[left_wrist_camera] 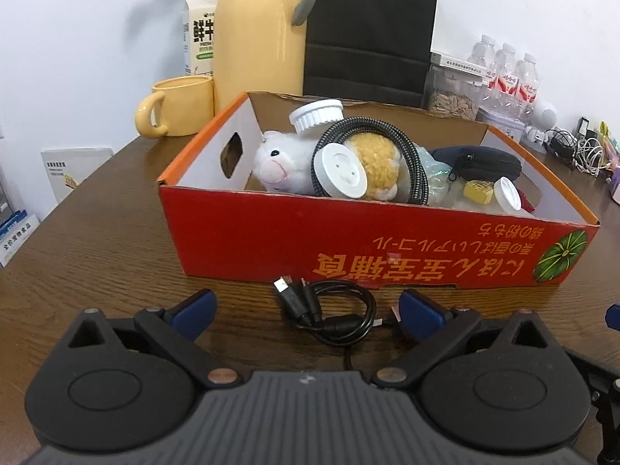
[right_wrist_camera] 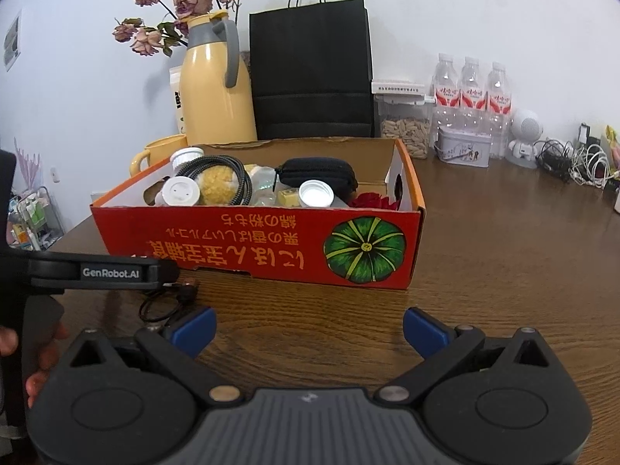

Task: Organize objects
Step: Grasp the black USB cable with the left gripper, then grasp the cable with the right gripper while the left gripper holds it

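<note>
I hold my left gripper [left_wrist_camera: 308, 308] spread wide around the coiled black USB cable [left_wrist_camera: 329, 316] lying on the brown wooden table [left_wrist_camera: 116, 240], just before the red cardboard box [left_wrist_camera: 372, 248] (already nearly full); my right gripper [right_wrist_camera: 310, 329] hangs unclenched, empty.

Wooden table [left_wrist_camera: 97, 232] bears red box [left_wrist_camera: 348, 244], black cable [left_wrist_camera: 329, 314].
</note>
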`<state>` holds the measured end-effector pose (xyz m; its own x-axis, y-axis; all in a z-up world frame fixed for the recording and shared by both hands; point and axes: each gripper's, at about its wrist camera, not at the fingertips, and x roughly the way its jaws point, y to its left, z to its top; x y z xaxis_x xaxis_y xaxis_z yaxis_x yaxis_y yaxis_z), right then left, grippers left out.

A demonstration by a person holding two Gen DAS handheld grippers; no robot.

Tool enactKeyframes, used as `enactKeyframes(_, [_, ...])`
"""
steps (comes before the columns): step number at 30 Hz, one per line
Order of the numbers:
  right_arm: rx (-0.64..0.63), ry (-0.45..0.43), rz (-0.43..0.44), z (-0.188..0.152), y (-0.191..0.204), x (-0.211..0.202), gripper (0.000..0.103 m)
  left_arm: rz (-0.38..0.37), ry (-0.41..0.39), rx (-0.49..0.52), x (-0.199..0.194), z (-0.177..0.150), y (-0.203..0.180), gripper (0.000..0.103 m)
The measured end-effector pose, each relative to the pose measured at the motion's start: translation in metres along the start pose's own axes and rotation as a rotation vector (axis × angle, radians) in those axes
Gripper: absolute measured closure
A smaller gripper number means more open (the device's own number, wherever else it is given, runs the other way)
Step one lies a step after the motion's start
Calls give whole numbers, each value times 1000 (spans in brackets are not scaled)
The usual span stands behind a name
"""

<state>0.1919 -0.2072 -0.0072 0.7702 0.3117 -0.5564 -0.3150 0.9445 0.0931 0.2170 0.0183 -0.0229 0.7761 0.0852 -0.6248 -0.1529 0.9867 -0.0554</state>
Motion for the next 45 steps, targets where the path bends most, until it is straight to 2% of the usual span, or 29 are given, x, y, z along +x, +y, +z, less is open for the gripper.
enactKeyframes(4, [8,8,-1,-2,-1,4,0,-17,1,4,2,2,2,11])
enactKeyframes(6, [8,10,-1,-3,0,5,0,-29,7,3,4,1,3,23])
enactKeyframes(8, [7,12,2,-3,0,5,0,-36,8,10,5,0,3,29])
enactKeyframes(12, [0,14,-1,-4,2,7,0,-58,-8,21,2,-1,3,49])
enactKeyframes(23, [-61,0,-1,-6,18,7,0,-96,-65,35,-23,-5,15,52])
enactKeyframes(36, [-143,18,98,-1,67,23,2,-97,-107,26,-56,-16,55,52])
enactKeyframes(39, [-138,29,103,2,74,30,10,-98,-110,21,-58,-18,62,52])
enactKeyframes(44, [-125,45,116,7,80,39,35,-107,-119,18,-61,-19,69,52])
enactKeyframes(45, [-131,45,113,9,83,42,37,-111,-121,19,-62,-20,70,52])
